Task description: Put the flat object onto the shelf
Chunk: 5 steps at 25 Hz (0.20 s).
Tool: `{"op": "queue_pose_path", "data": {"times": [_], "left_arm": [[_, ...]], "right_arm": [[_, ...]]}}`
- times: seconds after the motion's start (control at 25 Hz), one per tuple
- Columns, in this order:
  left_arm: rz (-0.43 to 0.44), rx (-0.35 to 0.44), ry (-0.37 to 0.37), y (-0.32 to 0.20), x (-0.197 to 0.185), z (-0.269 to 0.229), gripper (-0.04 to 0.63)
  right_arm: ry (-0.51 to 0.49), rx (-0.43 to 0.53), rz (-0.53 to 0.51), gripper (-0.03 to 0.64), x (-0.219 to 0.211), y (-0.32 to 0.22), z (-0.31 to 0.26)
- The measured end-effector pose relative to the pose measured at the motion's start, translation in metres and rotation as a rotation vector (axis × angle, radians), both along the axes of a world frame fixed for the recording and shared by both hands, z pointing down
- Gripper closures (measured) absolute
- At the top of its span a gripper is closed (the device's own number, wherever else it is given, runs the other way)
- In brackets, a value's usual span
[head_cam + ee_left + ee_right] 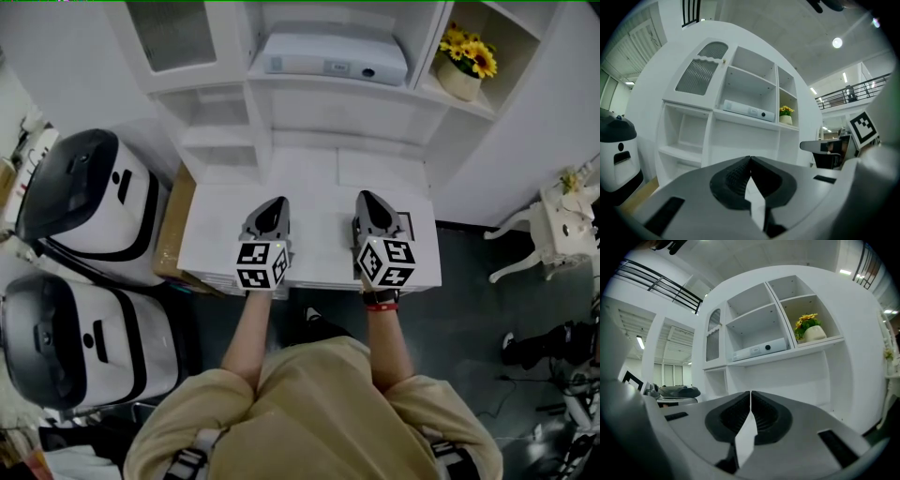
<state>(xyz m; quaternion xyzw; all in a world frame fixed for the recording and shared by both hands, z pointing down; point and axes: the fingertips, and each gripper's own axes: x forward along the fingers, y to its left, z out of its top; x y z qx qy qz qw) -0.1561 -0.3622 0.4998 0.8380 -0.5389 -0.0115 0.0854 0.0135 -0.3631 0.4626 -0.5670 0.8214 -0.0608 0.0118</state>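
Head view, nearest first: person in a tan shirt, both forearms reaching forward, red band on the right wrist [380, 302]. Left gripper [274, 202] and right gripper [367, 198] sit side by side, a little apart, both pointing level at the shelf unit [309, 122]. Both are over the near half of the flat white board [314, 234] – the board lies flat in front of the shelf unit's foot, not on any shelf. Its left edge rests over a brown cardboard piece [173, 230]. Can't tell whether the grippers touch the board.

Left gripper view: jaws pressed together, tips meeting, nothing clamped; only a white sliver shows in the gap below the tips. Right gripper view: same – jaws closed tip to tip, empty, white sliver below.

Left of the board are two white-and-black machines, one near [75, 337], one further [84, 197]. A small white ornate table [553, 225] stands to the right on the dark floor.

Further off on the shelf unit, a flat white device [333, 56] lies in the middle compartment. Yellow flowers [469, 49] in a pale pot [457, 82] stand in the compartment to its right. A ribbed glass door [173, 33] closes the upper left compartment
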Motion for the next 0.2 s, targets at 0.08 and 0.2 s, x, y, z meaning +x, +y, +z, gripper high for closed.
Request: {"op": "queue_pose_path", "data": {"times": [0.08,0.2], "left_arm": [[0.01,-0.044,0.019,-0.007,0.0,0.019,0.575],[0.061,-0.161,0.07,-0.015,0.005,0.063,0.574]], "right_arm": [[0.005,-0.001,-0.004,0.583,0.002,-0.008,0.001],[0.016,0.003,-0.008,0.583,0.006,-0.022,0.001]]}}
